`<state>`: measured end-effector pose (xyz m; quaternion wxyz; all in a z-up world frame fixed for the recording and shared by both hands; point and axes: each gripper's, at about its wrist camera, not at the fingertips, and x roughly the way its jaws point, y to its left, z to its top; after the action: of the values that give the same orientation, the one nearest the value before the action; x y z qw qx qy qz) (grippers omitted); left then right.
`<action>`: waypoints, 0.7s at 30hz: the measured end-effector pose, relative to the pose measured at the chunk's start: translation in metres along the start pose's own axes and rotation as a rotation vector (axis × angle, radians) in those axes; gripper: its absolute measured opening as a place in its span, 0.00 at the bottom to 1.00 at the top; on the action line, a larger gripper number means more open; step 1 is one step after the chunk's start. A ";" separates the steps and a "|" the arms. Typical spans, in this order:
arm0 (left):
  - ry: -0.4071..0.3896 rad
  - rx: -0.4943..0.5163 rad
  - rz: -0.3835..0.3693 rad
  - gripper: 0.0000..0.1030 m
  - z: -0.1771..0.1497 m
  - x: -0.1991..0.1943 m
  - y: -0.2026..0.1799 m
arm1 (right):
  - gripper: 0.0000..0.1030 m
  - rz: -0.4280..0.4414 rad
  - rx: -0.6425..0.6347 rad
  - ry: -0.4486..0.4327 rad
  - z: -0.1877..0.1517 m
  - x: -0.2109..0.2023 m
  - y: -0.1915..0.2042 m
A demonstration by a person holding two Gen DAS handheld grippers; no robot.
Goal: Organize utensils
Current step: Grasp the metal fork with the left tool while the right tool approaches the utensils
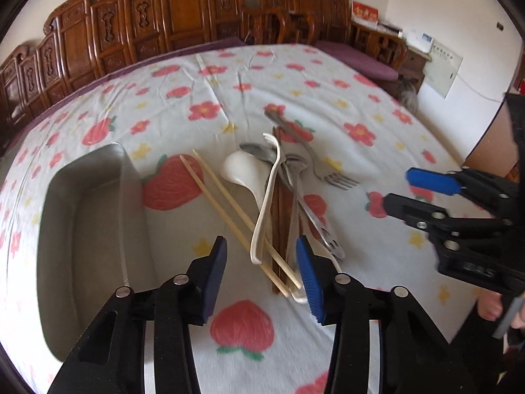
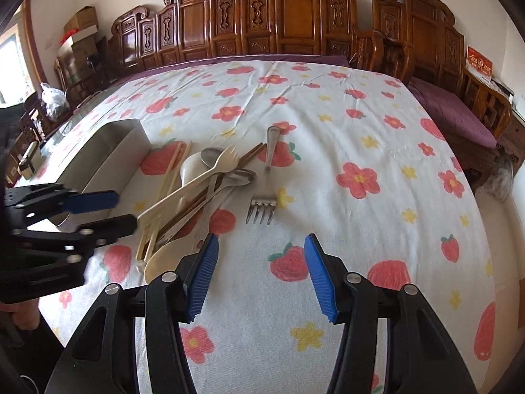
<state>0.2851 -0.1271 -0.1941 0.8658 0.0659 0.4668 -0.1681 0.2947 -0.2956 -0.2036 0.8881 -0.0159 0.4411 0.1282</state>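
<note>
A pile of utensils [image 1: 279,193] lies on the flowered cloth: pale chopsticks [image 1: 223,207], a white ceramic spoon [image 1: 242,170], a cream plastic fork [image 1: 272,197], dark chopsticks and metal spoons. A metal fork [image 2: 262,210] lies apart on the pile's right. An empty steel tray [image 1: 82,213] stands left of the pile. My left gripper [image 1: 261,262] is open over the pile's near ends, which show between its fingers without touching the pads. My right gripper [image 2: 261,256] is open over bare cloth just short of the metal fork's tines, nothing between its fingers.
Carved wooden benches [image 2: 295,16] line the far side of the table, with a purple cushion [image 2: 452,108] at the right. The table edge falls away on the right [image 2: 492,229]. Boxes [image 2: 78,29] are stacked far left.
</note>
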 end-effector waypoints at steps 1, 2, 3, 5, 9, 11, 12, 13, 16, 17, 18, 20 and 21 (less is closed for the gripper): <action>0.008 -0.002 0.001 0.35 0.002 0.004 0.001 | 0.55 -0.002 0.000 0.002 0.000 0.001 -0.001; 0.015 -0.007 0.004 0.32 0.004 0.009 0.002 | 0.55 -0.002 0.004 0.007 -0.001 0.002 -0.002; 0.017 -0.014 0.010 0.30 0.006 0.012 0.004 | 0.55 0.002 0.008 0.011 -0.001 0.003 -0.002; 0.018 -0.011 0.017 0.25 0.010 0.018 0.006 | 0.55 0.001 0.003 0.012 -0.002 0.003 -0.001; 0.038 -0.023 0.009 0.25 0.016 0.028 0.009 | 0.55 0.010 0.013 0.007 0.000 0.001 -0.003; 0.043 -0.007 0.010 0.25 0.018 0.031 0.007 | 0.55 0.013 0.018 0.006 0.001 0.000 -0.004; 0.055 0.000 0.007 0.25 0.019 0.035 0.006 | 0.55 0.014 0.021 0.006 0.001 0.000 -0.004; 0.065 -0.001 0.000 0.25 0.020 0.038 0.006 | 0.55 0.013 0.023 0.006 0.001 0.000 -0.005; 0.068 -0.013 -0.014 0.25 0.022 0.041 0.008 | 0.55 0.012 0.023 0.008 0.002 0.000 -0.005; 0.067 -0.015 -0.020 0.15 0.022 0.041 0.008 | 0.55 0.011 0.023 0.008 0.002 0.000 -0.005; 0.067 -0.012 -0.026 0.10 0.022 0.040 0.008 | 0.55 0.011 0.023 0.008 0.002 0.000 -0.005; 0.066 0.000 -0.033 0.04 0.021 0.038 0.005 | 0.55 0.010 0.022 0.009 0.001 0.000 -0.006; 0.059 0.007 -0.051 0.04 0.021 0.035 0.003 | 0.55 0.008 0.023 0.010 0.001 0.001 -0.006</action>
<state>0.3197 -0.1382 -0.2115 0.8467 0.0618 0.4932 -0.1897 0.2972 -0.3014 -0.2041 0.8854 -0.0049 0.4472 0.1265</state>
